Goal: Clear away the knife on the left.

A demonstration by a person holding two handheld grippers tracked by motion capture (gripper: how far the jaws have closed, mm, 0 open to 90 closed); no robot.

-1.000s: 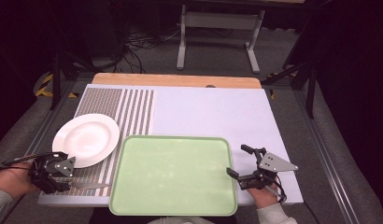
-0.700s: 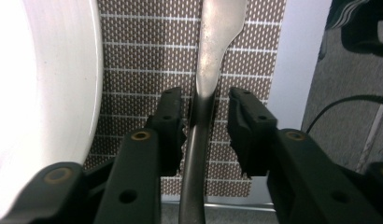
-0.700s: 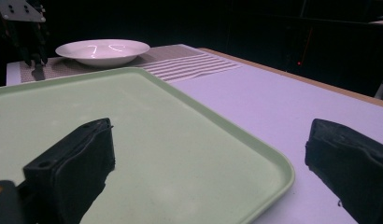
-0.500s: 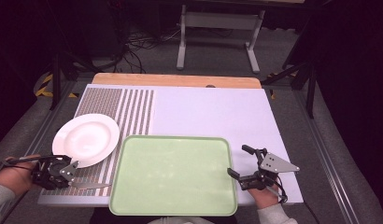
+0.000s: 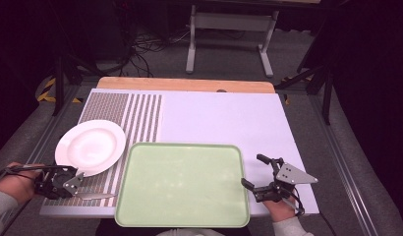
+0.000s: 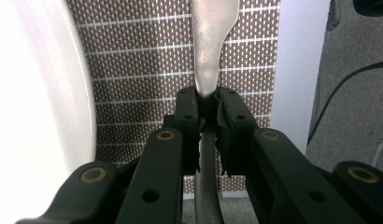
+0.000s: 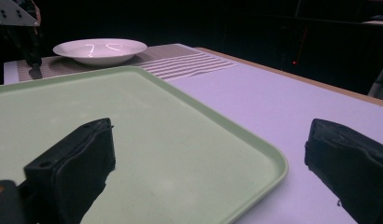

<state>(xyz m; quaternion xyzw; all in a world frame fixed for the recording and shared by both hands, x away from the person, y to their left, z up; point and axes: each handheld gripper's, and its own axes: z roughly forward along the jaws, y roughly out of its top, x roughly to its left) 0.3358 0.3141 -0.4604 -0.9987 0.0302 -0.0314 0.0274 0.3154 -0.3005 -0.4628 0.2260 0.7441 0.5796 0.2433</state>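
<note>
A metal table knife (image 5: 95, 195) lies on the striped brown placemat (image 5: 135, 113) near the table's front left edge. My left gripper (image 5: 76, 183) is shut on its handle. In the left gripper view the jaws have just been closing, and the pads of my left gripper (image 6: 207, 105) pinch the knife (image 6: 209, 51) between them. A white plate (image 5: 90, 146) sits just beyond it on the mat. My right gripper (image 5: 252, 170) stands open with nothing in it at the right rim of the green tray (image 5: 182, 145).
The light green tray (image 7: 217, 119) fills the front middle of the white table top (image 5: 224, 118). The plate (image 6: 35, 93) lies close beside the held knife. A wooden strip (image 5: 185, 84) runs along the far edge. Dark floor, cables and a stand lie beyond.
My left gripper's jaws have drawn together onto the knife handle. Both hands have stayed where they were, and the right gripper looks the same.
</note>
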